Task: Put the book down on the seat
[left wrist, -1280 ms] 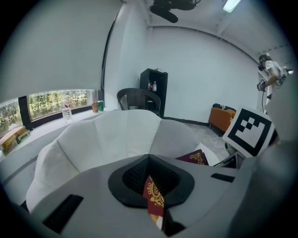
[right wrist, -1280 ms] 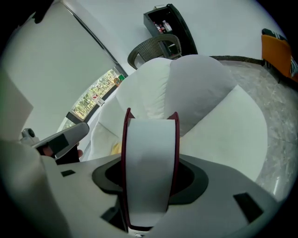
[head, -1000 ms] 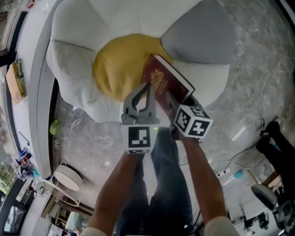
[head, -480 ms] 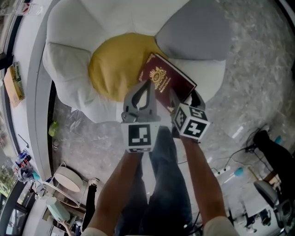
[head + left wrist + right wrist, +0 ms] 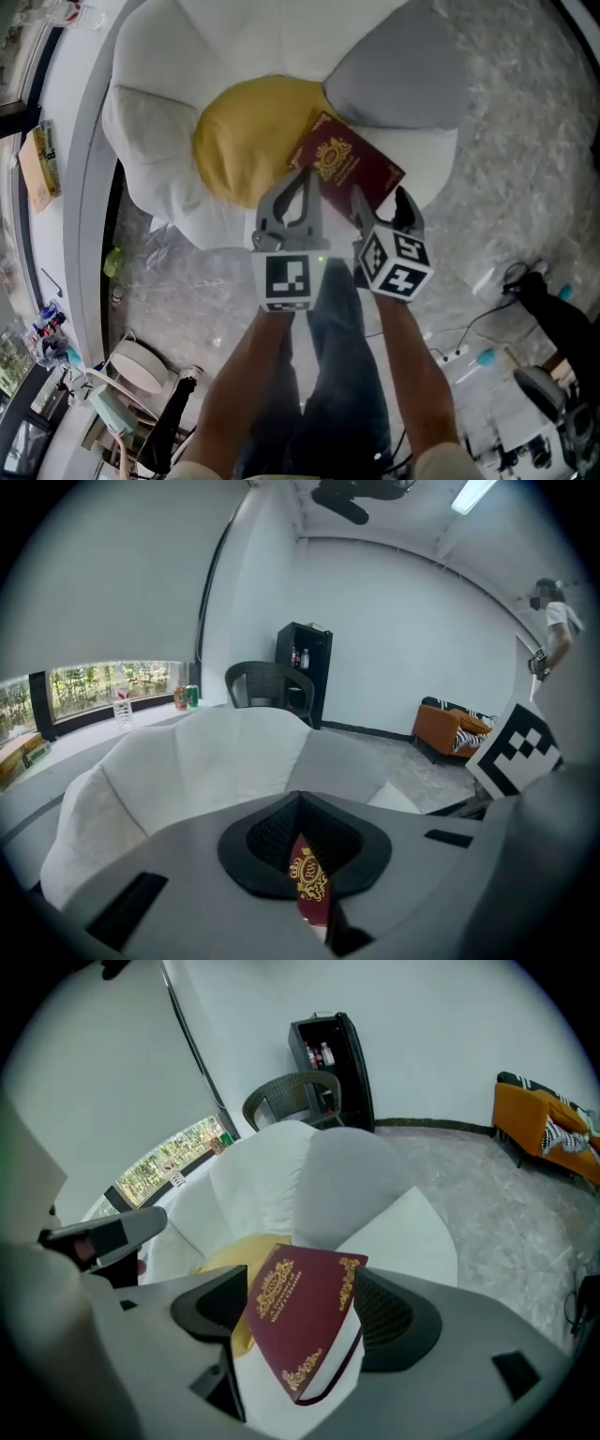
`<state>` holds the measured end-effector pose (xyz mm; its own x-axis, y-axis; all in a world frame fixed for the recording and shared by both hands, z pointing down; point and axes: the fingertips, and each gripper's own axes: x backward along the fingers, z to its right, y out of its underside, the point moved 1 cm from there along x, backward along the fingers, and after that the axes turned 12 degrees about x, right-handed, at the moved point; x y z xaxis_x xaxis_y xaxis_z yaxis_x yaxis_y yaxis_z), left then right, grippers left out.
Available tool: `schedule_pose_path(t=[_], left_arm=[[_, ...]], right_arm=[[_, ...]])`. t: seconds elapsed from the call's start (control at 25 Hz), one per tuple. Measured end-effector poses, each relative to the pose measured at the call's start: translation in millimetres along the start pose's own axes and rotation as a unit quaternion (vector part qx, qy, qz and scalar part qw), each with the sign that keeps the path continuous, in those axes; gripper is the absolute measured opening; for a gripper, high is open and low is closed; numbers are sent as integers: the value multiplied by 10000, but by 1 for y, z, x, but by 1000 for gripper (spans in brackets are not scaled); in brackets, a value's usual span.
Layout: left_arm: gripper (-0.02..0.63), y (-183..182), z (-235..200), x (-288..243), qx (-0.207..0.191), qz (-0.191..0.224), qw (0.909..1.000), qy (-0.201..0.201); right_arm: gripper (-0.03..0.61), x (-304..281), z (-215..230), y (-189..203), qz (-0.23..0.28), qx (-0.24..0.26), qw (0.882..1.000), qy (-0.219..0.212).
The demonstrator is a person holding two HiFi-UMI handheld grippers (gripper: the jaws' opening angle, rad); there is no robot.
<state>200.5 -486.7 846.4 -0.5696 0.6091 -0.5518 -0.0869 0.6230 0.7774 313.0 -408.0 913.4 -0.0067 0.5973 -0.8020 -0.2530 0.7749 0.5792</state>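
Head view gives us the layout: the book (image 5: pixel 352 173) lies on the white seat (image 5: pixel 169 122) at the yellow cushion's (image 5: pixel 248 136) edge, with the right gripper (image 5: pixel 382 195) at its near corner and the left gripper (image 5: pixel 302 178) just beside its left edge. Right gripper view adds that its jaws stand wide apart around the book, while left gripper view shows those jaws together at the tips, with a sliver of cover showing through the gap behind them. Compared with a second ago, we see the right jaws spread wider.
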Motion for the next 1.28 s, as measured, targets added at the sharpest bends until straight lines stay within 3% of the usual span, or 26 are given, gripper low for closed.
schedule_pose_path(t=[0.08,0.2,0.6,0.76,1.0,1.28], left_arm=[[6,-9,0,8,-19,57,10000,8],[6,-29,0,23,-159,178,9997,6],[6,-118,8,110,-149,624,9979,44],[6,-161,14,155,-237,839,9961,162],[6,-236,18,240,-453,1221,9910,320],[7,-319,17,338,-499,1794,9817,403]], right_arm=[[364,13,-9,-13,222,91,9997,-52],[266,33,-24,-34,472,218,9986,-92],[70,140,-85,-118,1189,393,9921,-111],[41,200,-113,-157,1607,445,9858,-185],[40,310,-173,-216,2584,1265,9571,-347],[6,426,-220,-264,3470,1951,9173,5]])
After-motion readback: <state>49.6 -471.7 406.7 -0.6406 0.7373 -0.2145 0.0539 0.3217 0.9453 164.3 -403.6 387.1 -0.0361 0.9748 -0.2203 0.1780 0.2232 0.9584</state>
